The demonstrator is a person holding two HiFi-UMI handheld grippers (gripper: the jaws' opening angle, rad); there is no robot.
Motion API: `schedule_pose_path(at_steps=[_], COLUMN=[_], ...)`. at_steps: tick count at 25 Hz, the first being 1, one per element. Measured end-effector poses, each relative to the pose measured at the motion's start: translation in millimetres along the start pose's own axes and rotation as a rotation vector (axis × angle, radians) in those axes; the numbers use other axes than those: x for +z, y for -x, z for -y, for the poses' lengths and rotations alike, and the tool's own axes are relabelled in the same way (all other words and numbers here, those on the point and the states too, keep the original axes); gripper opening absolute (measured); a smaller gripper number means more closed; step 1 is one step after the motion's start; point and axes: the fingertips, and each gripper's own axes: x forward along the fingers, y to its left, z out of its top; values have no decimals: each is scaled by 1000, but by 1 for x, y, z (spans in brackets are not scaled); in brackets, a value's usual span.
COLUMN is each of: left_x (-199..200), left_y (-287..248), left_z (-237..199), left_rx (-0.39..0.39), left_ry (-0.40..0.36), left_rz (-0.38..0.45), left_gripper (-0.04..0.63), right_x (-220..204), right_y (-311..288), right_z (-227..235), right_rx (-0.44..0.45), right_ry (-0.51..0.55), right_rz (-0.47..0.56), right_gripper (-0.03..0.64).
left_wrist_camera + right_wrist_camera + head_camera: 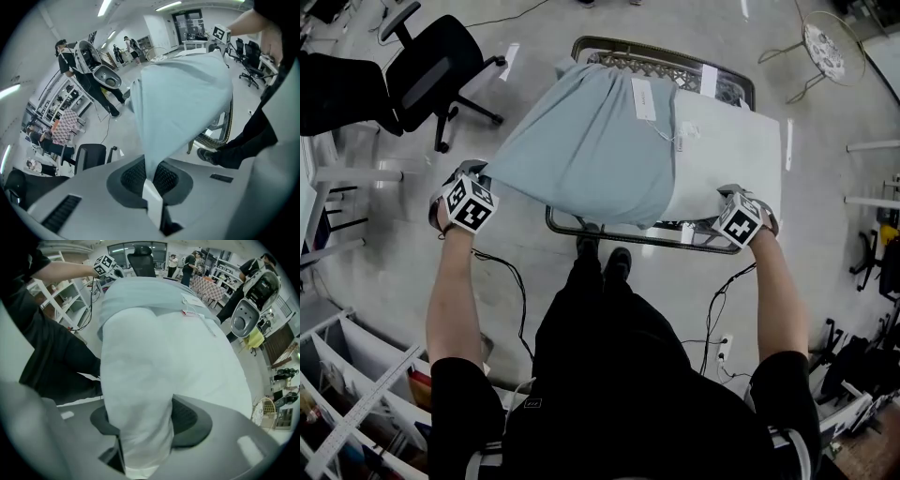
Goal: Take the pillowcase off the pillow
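Pale blue-grey fabric pillowcase (591,141) half drawn off a white rectangular pillow (727,141), both lying on a dark wicker-rimmed table (609,44), left gripper (151,180) pinched tight on the pillowcase's corner, right gripper (140,427) clamping the pillow's bare corner.

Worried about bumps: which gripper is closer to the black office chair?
Left. The left gripper, shut on the blue pillowcase, is just below-right of the black office chair in the head view; the right gripper, gripping the white pillow, is far across to the right.
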Motion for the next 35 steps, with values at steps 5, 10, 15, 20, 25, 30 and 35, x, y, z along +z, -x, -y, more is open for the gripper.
schedule_pose_path(at_steps=[5, 10, 15, 20, 25, 30, 35], left_x=[-2, 44, 89, 147, 228, 261, 221], left_y=[-1, 21, 46, 68, 100, 84, 63], left_z=[-16, 3, 23, 50, 108, 128, 140], left_rx=[-3, -98, -210, -258, -265, -382, -529], left_ry=[-17, 51, 40, -63, -300, -234, -241], left_rz=[17, 213, 372, 498, 520, 493, 322], left_gripper=[9, 9, 14, 14, 11, 11, 60], right_x=[-6, -4, -9, 11, 52, 78, 81], right_y=[3, 2, 21, 56, 74, 70, 47], right_z=[3, -1, -1, 15, 28, 45, 73], right_rx=[-6, -47, -55, -89, -107, -110, -71], right_ry=[-42, 2, -72, -245, -238, -182, -152], right_rz=[23, -49, -84, 69, 170, 220, 241], right_gripper=[268, 348, 368, 364, 364, 364, 364])
